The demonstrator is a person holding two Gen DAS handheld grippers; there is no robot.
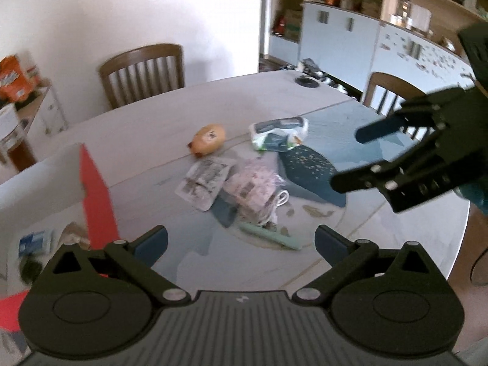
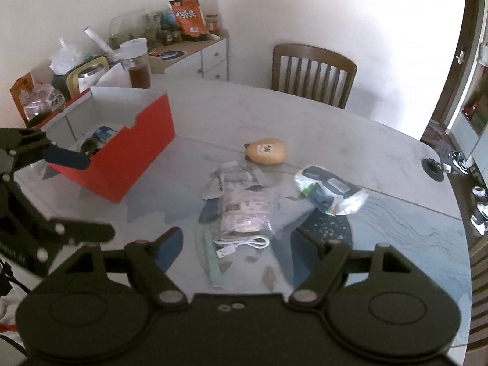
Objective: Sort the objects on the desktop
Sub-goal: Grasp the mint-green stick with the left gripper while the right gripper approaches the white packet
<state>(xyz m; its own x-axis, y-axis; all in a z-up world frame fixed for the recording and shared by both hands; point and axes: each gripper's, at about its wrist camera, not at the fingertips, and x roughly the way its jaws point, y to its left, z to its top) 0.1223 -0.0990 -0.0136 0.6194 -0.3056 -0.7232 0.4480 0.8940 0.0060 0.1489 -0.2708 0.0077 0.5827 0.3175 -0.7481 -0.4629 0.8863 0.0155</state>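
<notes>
Box (image 2: 122, 164) left, clutter mid-table (image 2: 350, 140).

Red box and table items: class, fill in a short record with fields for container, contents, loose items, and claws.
container: red box, open top, on the table
contents: some items inside, hard to identify
loose items: tan plush toy, silver packet, pink patterned pouch, white USB cable, green-and-white pack
left claw: open, empty
right claw: open, empty

Your left wrist view: angled down over bench (image 1: 152, 116), facing cabinets | right: facing wall chair (image 2: 314, 73) | shared: packet pile (image 1: 241, 183).
</notes>
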